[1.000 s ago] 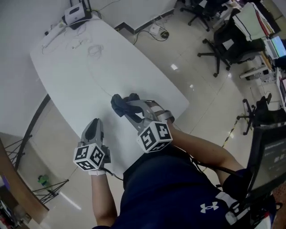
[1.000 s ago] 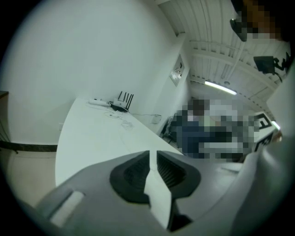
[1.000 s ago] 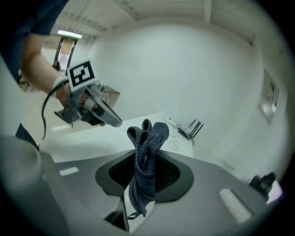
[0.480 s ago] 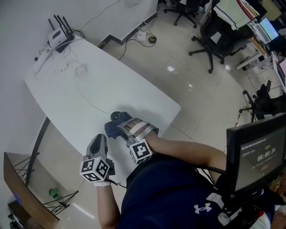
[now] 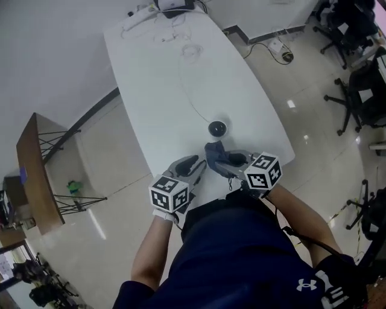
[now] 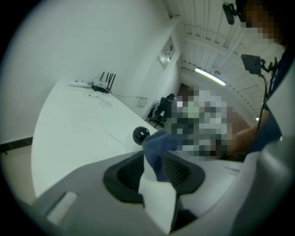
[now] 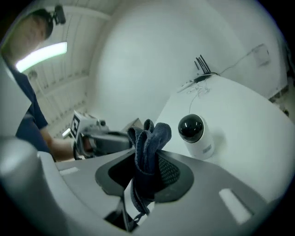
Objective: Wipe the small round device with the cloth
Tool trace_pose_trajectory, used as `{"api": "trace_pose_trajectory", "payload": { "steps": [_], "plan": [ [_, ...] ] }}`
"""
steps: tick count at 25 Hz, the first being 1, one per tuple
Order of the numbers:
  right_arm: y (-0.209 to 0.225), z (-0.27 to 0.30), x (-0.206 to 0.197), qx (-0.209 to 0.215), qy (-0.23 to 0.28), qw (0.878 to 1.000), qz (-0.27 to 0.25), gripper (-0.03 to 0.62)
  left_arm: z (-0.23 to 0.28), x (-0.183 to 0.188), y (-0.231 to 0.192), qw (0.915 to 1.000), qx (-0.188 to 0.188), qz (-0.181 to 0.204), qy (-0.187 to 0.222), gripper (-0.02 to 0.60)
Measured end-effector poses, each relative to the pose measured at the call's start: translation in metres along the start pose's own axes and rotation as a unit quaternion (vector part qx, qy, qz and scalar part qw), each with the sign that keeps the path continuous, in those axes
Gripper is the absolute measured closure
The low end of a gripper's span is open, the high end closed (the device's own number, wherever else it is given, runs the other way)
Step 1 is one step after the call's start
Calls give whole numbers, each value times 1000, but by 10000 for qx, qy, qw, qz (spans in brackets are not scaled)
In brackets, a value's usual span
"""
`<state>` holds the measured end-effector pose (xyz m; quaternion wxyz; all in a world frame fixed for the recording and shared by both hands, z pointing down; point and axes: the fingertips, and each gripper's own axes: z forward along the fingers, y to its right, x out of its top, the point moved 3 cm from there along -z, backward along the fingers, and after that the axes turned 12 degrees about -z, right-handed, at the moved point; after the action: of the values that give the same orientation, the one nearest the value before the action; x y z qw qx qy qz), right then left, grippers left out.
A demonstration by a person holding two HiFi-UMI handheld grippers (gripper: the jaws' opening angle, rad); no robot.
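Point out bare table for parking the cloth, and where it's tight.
Free: the wide middle of the table, between the dome camera and the router with its cables; one thin cord crosses it. Tight: the near edge, where the right tongs hold the cloth near the camera.

Two grippers (image 5: 196, 165) (image 5: 223, 160), one cloth (image 5: 215, 151), one round device (image 5: 218, 128)

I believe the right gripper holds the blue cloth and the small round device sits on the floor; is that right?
No: the small round device stands on the white table, as the right gripper view shows. The right gripper does hold the blue cloth.
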<state>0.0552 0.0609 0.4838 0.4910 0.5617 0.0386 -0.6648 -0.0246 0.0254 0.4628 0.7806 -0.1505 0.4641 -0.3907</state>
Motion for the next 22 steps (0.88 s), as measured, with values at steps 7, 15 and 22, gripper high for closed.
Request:
{"api": "trace_pose_trajectory", "payload": {
  "steps": [7,15,22],
  "plan": [
    [-18,-22,38,1692,1065,9702,1367,479,14,-9,45,9715,-2017,-1232,172,268],
    [-25,-36,56,1679,1244,9735,931,480,3,6,64,9697,-2174,-980,528,366],
    [8,-60,70,614,1637,9813,810,480,-27,32,37,9785,-1242,-832,1423,393]
  ]
}}
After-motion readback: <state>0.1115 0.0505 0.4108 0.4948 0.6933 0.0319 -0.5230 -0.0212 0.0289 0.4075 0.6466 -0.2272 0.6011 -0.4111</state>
